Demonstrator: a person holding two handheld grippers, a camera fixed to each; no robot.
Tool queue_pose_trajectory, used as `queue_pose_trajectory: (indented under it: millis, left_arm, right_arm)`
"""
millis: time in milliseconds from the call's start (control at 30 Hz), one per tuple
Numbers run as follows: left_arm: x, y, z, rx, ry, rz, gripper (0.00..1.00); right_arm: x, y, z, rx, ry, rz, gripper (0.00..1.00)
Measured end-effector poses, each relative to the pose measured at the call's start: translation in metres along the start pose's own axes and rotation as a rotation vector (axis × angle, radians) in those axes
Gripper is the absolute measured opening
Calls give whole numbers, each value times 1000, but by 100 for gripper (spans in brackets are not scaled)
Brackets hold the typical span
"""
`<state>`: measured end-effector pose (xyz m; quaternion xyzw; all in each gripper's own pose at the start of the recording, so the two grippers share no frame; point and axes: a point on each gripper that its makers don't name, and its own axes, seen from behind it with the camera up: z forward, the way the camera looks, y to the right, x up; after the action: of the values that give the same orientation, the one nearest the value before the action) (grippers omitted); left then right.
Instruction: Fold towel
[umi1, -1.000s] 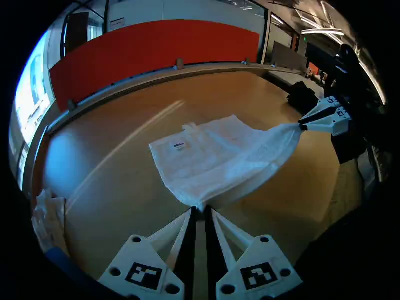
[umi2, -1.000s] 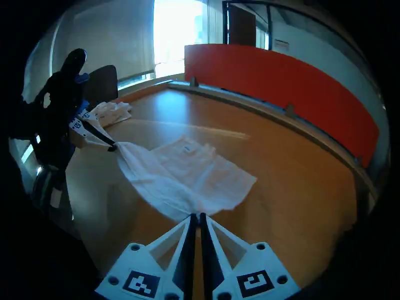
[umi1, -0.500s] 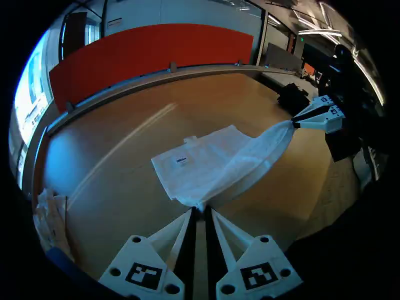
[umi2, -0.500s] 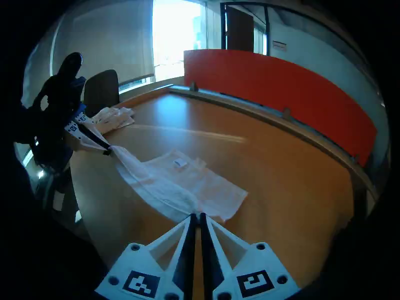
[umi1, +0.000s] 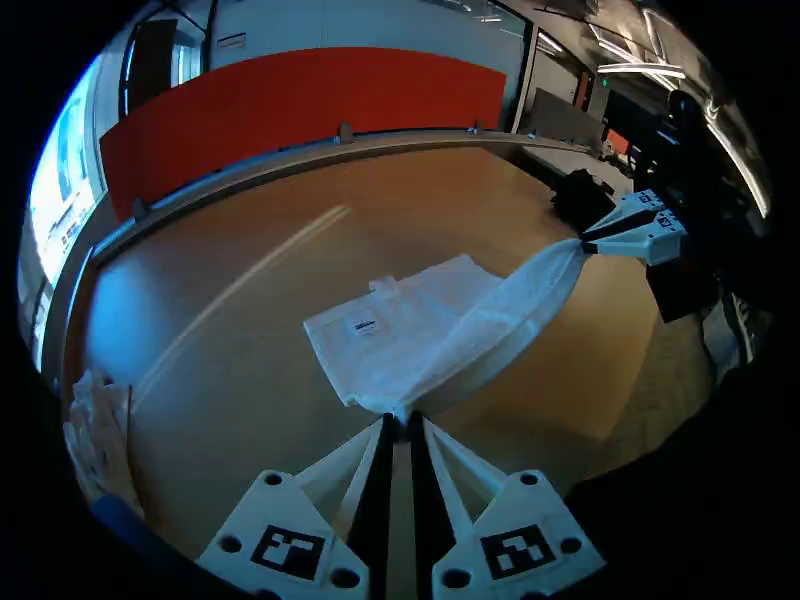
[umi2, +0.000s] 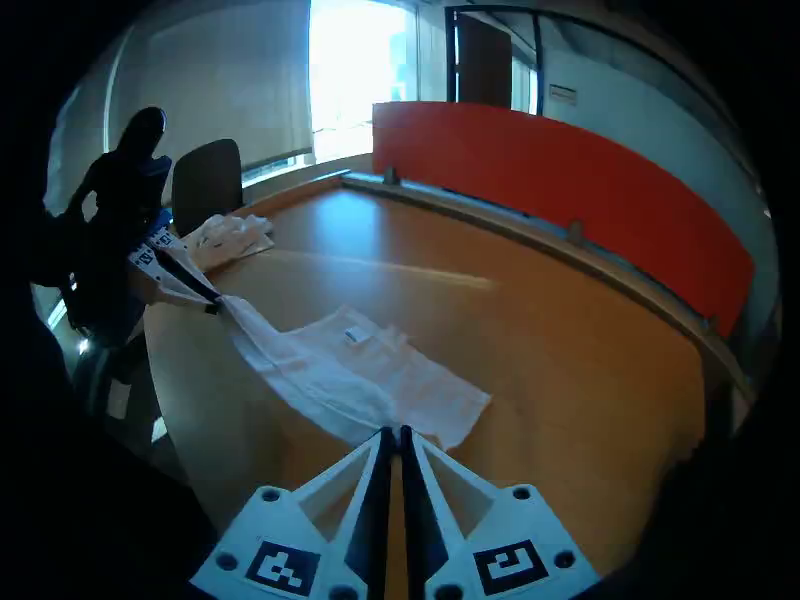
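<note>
We have drawn both grippers back in the past second. The towel had lain broad and slack on the table. Now its near edge runs as a tight band between the two held corners, and the flat part has slid toward the table's edge and looks narrower. We take that to mean the cloth is stretched and squared, ready for the held edge to be carried over the far half; the fold itself is not yet made.

The left gripper has its fingers pressed together on one corner, with cloth bunched at the tips. The right gripper is closed in the same way on the other corner. Seen from the left gripper view, the right gripper sits well off to the side, above the table, its tips turned inward along the taut edge. The hands behind both are dark shapes, so we cannot tell their grip.

The far half of the towel rests flat on the table, tag up, and a heap of cloth lies at the corner
</note>
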<state>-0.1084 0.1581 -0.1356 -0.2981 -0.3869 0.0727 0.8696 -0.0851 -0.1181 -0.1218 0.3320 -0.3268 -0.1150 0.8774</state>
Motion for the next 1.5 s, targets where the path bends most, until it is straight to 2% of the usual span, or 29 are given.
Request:
queue_pose_trajectory:
  millis: [367, 800, 1500]
  left_arm:
    - [6, -10, 20, -2, -4, -8, 12]
    - [19, -32, 60, 8, -15, 5, 12]
    - [8, -54, 107, 22, -66, -7, 12]
  right_arm:
    - [-3, 8, 18, -2, -25, 4, 6]
    - [-6, 34, 55, -11, -64, 22, 6]
    - [-34, 52, 95, -15, -134, 77, 6]
